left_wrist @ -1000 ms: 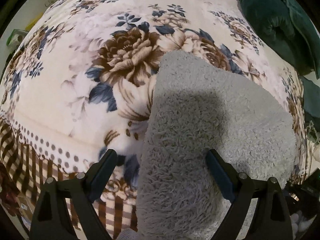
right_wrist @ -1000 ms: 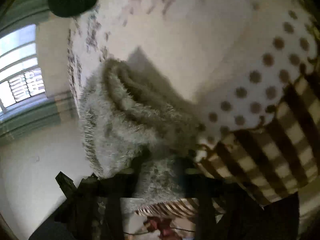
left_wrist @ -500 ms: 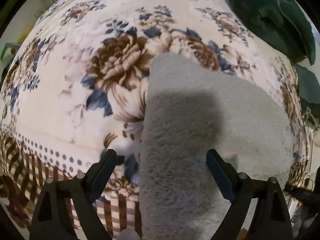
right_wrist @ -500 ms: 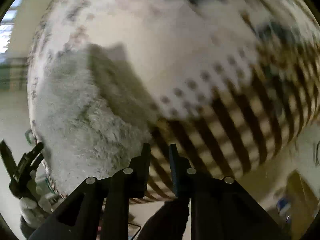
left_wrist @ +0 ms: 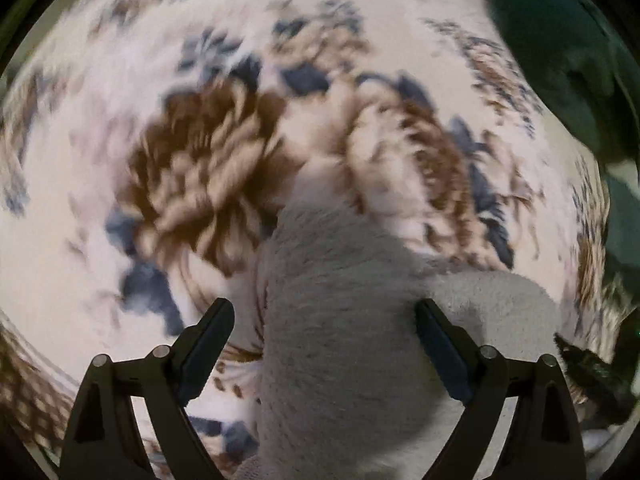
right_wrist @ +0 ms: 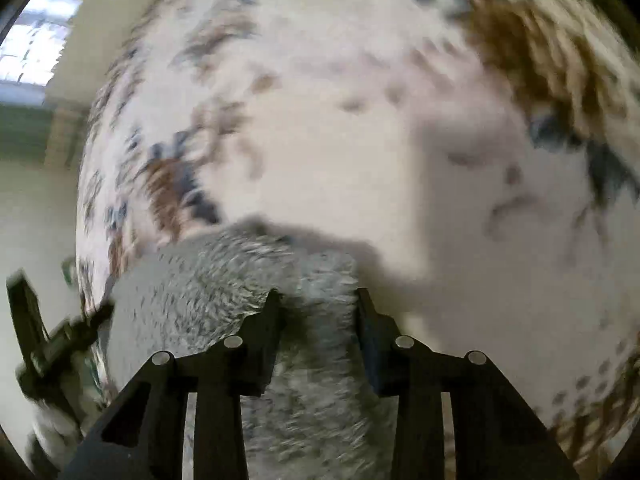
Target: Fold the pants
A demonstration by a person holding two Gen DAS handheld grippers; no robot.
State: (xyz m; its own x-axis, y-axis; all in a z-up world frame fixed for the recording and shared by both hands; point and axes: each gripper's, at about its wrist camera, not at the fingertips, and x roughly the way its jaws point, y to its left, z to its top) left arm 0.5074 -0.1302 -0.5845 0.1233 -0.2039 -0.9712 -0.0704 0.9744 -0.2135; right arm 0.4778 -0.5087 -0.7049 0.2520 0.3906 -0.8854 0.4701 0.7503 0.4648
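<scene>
The grey fluffy pants (left_wrist: pixel 360 320) lie folded on a floral blanket (left_wrist: pixel 100 160). My left gripper (left_wrist: pixel 324 328) is open, its jaws wide apart over the near left part of the pants, holding nothing. In the right wrist view the pants (right_wrist: pixel 200 288) fill the lower left. My right gripper (right_wrist: pixel 318 308) is part open with a corner of the fluffy fabric between its jaws; both views are blurred by motion. The other gripper shows at the edge of each view (left_wrist: pixel 592 368) (right_wrist: pixel 52 336).
A dark green blanket (left_wrist: pixel 560 40) lies bunched at the far right of the bed. The checked brown border of the floral blanket (left_wrist: pixel 24 392) marks the near edge. A window (right_wrist: pixel 32 52) and a pale wall (right_wrist: pixel 36 208) lie beyond the bed.
My right gripper has opened from nearly shut and moved onto the pants' corner. My left gripper has moved forward over the pants, still open. The views are now blurred.
</scene>
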